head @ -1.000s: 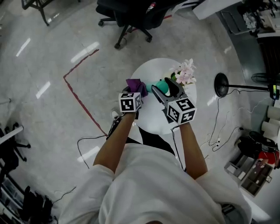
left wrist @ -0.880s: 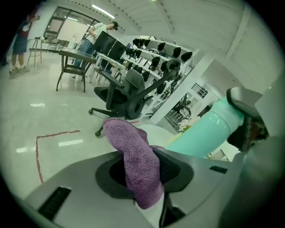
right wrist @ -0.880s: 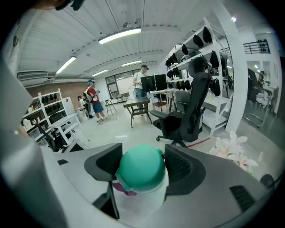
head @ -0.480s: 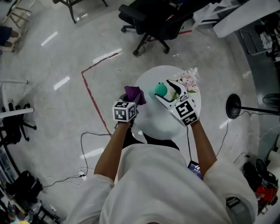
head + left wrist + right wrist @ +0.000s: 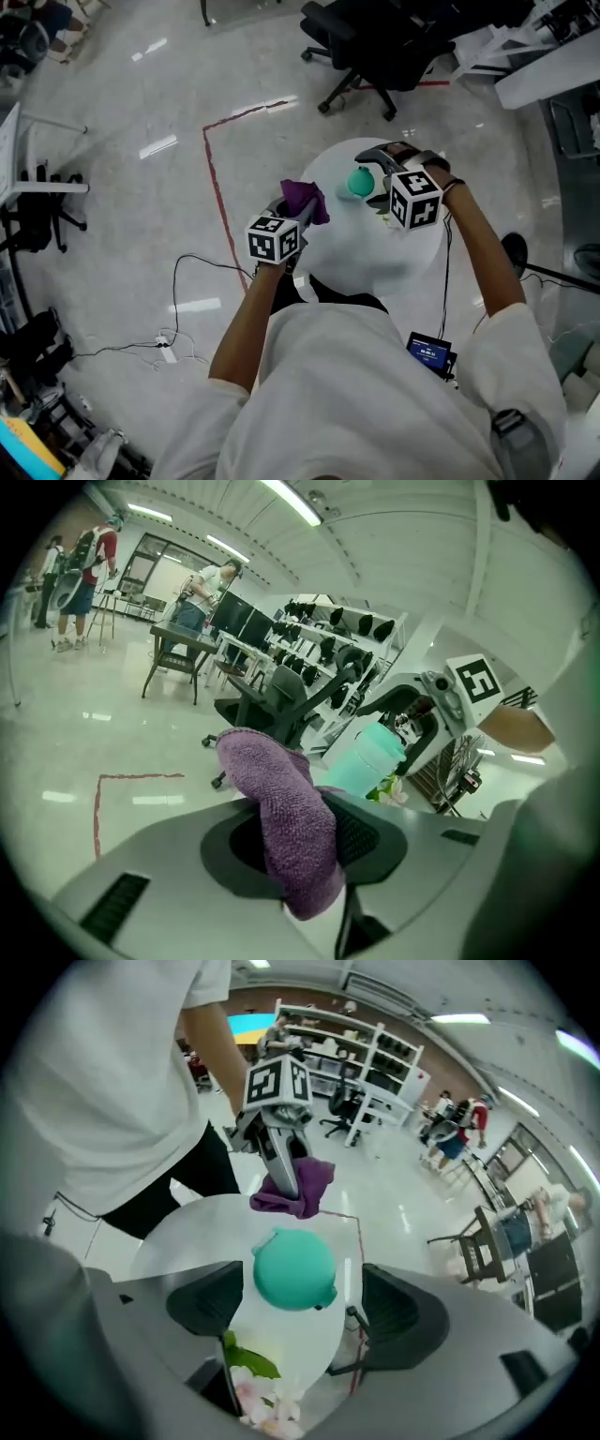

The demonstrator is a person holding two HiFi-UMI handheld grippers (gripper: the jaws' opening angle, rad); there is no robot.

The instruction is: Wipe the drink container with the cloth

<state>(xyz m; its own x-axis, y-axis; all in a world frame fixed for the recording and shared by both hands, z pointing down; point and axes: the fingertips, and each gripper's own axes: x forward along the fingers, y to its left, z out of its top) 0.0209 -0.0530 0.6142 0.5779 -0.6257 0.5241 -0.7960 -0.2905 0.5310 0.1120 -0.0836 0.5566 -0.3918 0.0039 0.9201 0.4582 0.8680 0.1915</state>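
- Big change: the right gripper point(image 5: 298, 1303) has swung round from my side of the drink container point(image 5: 293, 1267) to the far side. It now looks back at me over the lid.
- Its jaws are opening and already stand wide. The teal container sits between them, with a gap showing at each pad, so no grip yet.
- The head view is too small to confirm that gap, so I'm going by the right gripper view.
- The left gripper point(image 5: 302, 850) is unchanged, clamped on the purple cloth point(image 5: 281, 799), which bunches up out of its jaws.
- From the left gripper, the container is just ahead and to the right of the tips, standing on the white table point(image 5: 375, 262).
- Flowers point(image 5: 267, 1405) sit right under the right gripper's jaws.
- My read: the right gripper is lining up to close on the container and steady it, then the cloth can come in. No wiping contact so far.
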